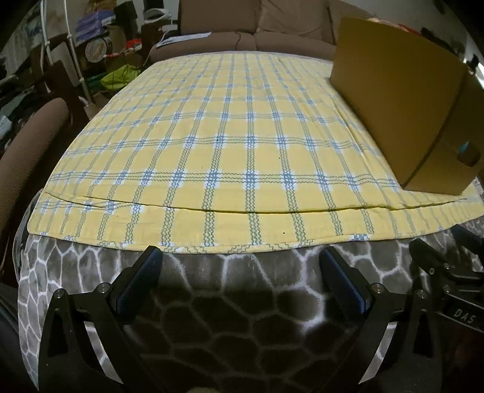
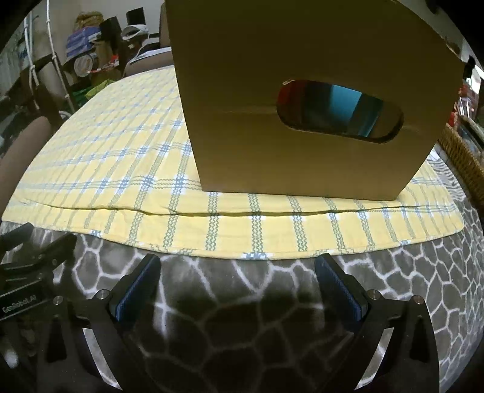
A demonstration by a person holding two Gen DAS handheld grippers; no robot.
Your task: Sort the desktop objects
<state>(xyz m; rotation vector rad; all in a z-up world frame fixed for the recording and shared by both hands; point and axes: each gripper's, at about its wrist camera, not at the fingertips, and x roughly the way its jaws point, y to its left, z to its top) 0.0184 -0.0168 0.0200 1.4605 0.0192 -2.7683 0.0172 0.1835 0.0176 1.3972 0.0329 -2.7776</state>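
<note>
Brown upholstery is seen on one sofa [image 1: 257, 27] at the far edge of the surface, its cushions smooth and rounded. A grey fleece blanket [image 1: 242, 302] patterned with white irregular cells is spread beneath everything at the near side, its pile soft and slightly shiny. Over it, one quilted yellow cloth [image 1: 227, 136] is laid flat, crossed by blue and green zigzag-stitched checks, with a long seam running across near its front edge. One cardboard box [image 2: 257, 90] of plain tan board is stood upright on the right part of the cloth; an oval hand-hole [image 2: 338, 110] is cut in the face shown to the right wrist camera, and blue and red contents are glimpsed through it, though they cannot be identified. A woven wicker edge [image 2: 462, 157] is visible just right of the box.

Two grippers are counted, each with two black fingers faced with ribbed blue pads. The left gripper [image 1: 240, 260] is held with its fingers spread wide over the grey blanket, nothing between them; the box lies well ahead and to its right. The right gripper [image 2: 237, 267] is likewise spread and empty, and the box is set directly ahead of it, apart from the fingertips, beyond the cloth's near hem.
</note>
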